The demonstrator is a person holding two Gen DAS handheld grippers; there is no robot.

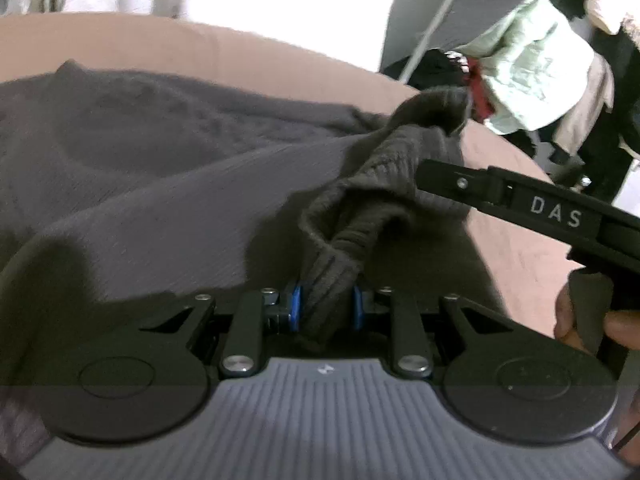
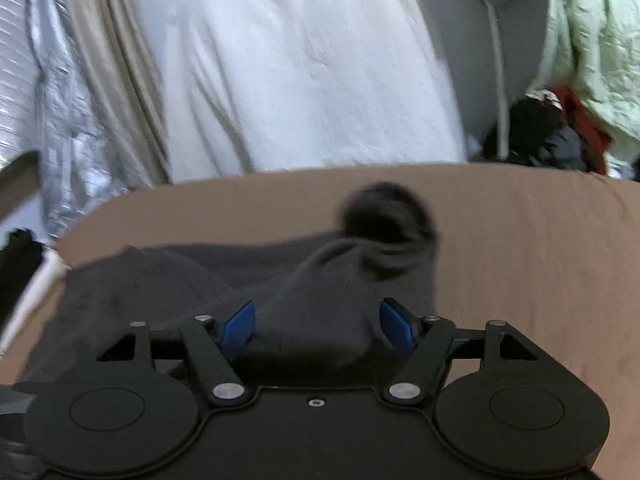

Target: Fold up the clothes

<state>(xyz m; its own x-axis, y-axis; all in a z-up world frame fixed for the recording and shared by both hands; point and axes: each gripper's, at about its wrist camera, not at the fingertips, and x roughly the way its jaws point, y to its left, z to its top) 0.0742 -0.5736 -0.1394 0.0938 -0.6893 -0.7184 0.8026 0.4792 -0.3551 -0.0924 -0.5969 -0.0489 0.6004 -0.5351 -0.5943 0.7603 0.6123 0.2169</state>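
A dark grey knit sweater [image 1: 168,168] lies spread on a tan bed surface [image 1: 280,68]. My left gripper [image 1: 326,308] is shut on its ribbed cuff [image 1: 352,216], which rises bunched from the jaws. My right gripper [image 1: 480,190] shows in the left wrist view as a black arm marked DAS, reaching in from the right against the same cuff. In the right wrist view, my right gripper [image 2: 318,322] has its blue pads [image 2: 240,322] apart, with a fold of the sweater [image 2: 316,292] between them and a dark sleeve end [image 2: 386,216] lifted beyond.
A heap of clothes [image 1: 532,80], pale green, red and black, sits past the bed's far right edge. White and silvery hanging fabric [image 2: 304,64] fills the background. Bare tan sheet [image 2: 532,260] lies to the right of the sweater.
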